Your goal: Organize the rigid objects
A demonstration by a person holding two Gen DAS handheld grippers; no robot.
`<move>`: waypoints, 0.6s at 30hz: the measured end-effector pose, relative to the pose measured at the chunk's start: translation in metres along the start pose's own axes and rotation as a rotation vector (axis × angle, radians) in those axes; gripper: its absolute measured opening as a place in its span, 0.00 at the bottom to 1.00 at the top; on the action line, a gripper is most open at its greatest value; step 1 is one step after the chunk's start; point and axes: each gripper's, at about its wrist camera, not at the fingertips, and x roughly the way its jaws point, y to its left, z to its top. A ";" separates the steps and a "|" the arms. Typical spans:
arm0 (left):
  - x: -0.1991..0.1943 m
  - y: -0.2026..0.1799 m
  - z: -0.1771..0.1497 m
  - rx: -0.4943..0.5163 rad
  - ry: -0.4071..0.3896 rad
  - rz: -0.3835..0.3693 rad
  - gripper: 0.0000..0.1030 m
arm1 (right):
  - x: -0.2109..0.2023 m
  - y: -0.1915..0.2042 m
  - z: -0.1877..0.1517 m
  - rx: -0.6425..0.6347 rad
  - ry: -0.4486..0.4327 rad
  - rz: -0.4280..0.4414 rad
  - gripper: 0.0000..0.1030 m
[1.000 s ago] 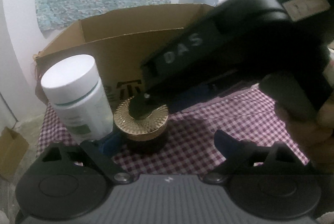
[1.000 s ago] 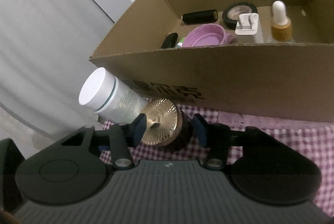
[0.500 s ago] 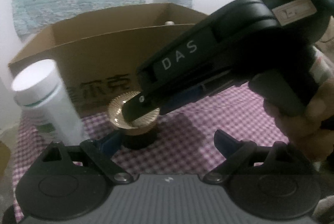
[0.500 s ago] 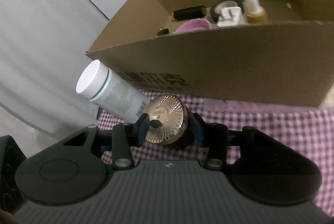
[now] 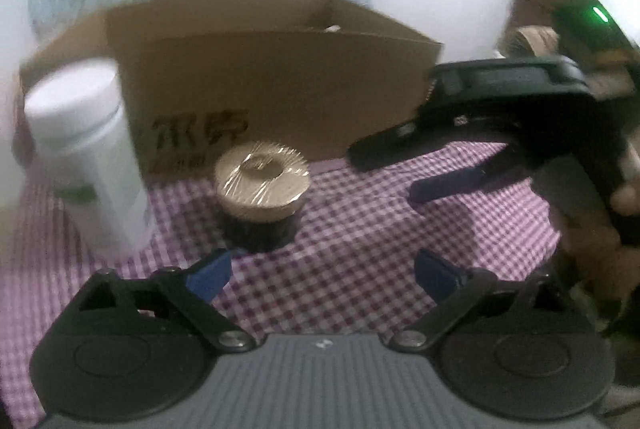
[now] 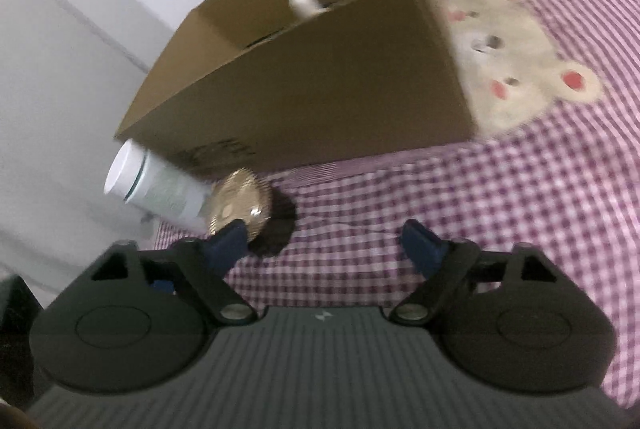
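A dark jar with a ribbed gold lid [image 5: 261,189] stands on the checked cloth in front of the cardboard box [image 5: 272,77]; it also shows in the right wrist view [image 6: 244,207]. A white bottle [image 5: 80,153] stands left of it, touching the box, and shows in the right wrist view too [image 6: 154,185]. My left gripper [image 5: 322,275] is open and empty, just short of the jar. My right gripper [image 6: 324,243] is open and empty, right of the jar; it shows in the left wrist view [image 5: 394,171].
The box [image 6: 304,85] holds several items, mostly hidden; a white dropper top [image 6: 304,3] shows over its wall. The purple checked cloth [image 6: 500,209] has a bear picture [image 6: 516,69]. A wall and curtain lie to the left.
My right gripper has let go of the gold-lidded jar, opened, and drawn back to the right. The jar stays on the cloth. My left gripper view has shifted right.
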 end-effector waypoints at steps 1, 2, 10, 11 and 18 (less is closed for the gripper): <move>0.004 0.007 0.001 -0.035 0.013 -0.016 0.97 | -0.001 -0.003 0.000 0.016 -0.006 0.017 0.89; 0.004 0.011 0.001 -0.061 0.006 -0.032 1.00 | -0.001 -0.005 0.000 0.020 -0.007 0.022 0.90; 0.000 0.027 -0.005 -0.160 -0.039 -0.074 1.00 | -0.002 -0.014 -0.003 0.064 -0.026 0.061 0.99; -0.002 0.028 -0.007 -0.157 -0.041 -0.077 1.00 | -0.002 -0.014 -0.003 0.066 -0.028 0.065 0.99; -0.010 0.024 -0.005 -0.146 -0.030 -0.064 1.00 | -0.003 -0.017 -0.002 0.045 -0.016 0.081 0.99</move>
